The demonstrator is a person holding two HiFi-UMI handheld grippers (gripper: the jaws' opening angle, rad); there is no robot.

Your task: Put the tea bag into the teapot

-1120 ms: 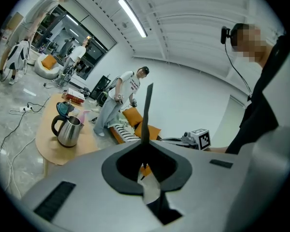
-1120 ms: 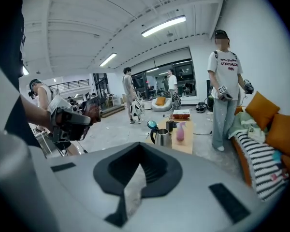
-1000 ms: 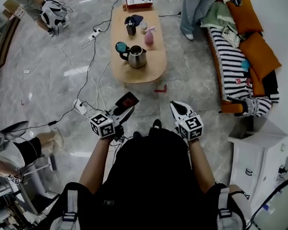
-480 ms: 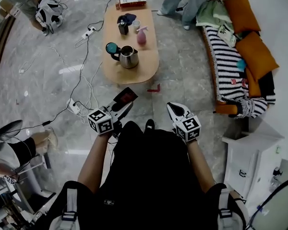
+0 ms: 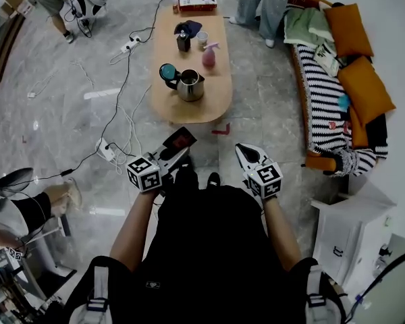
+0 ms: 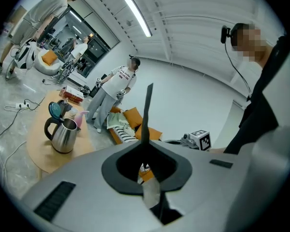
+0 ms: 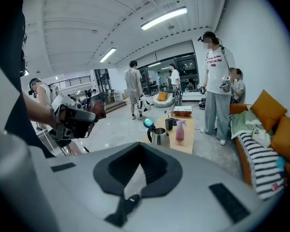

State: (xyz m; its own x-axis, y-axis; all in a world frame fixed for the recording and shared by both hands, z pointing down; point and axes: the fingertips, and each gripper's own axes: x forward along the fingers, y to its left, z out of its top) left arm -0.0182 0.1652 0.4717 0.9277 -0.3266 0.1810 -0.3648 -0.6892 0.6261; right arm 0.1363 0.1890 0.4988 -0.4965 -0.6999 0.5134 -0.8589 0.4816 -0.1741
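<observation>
A steel teapot (image 5: 191,86) with its blue lid (image 5: 167,71) flipped open stands on the near end of a wooden coffee table (image 5: 212,96), well ahead of both grippers. My left gripper (image 5: 177,151) is shut on a flat dark-red tea bag packet (image 5: 181,139), held out in front of me. In the left gripper view the tea bag packet (image 6: 146,114) shows edge-on, rising from the shut jaws, with the teapot (image 6: 64,135) far off to the left. My right gripper (image 5: 248,155) is shut and holds nothing. Its own view shows the teapot (image 7: 159,137) straight ahead.
A pink spray bottle (image 5: 208,54), a dark jar (image 5: 183,41), a white cup (image 5: 202,38) and a red box (image 5: 196,0) share the table. Cables and a power strip (image 5: 108,152) lie on the floor at left. A sofa (image 5: 331,79) and white cabinet (image 5: 354,228) stand at right. People stand beyond the table.
Both grippers keep their pose and the left keeps its hold on the packet. The head view has swung slightly, and the person at the table's far end has shifted.
</observation>
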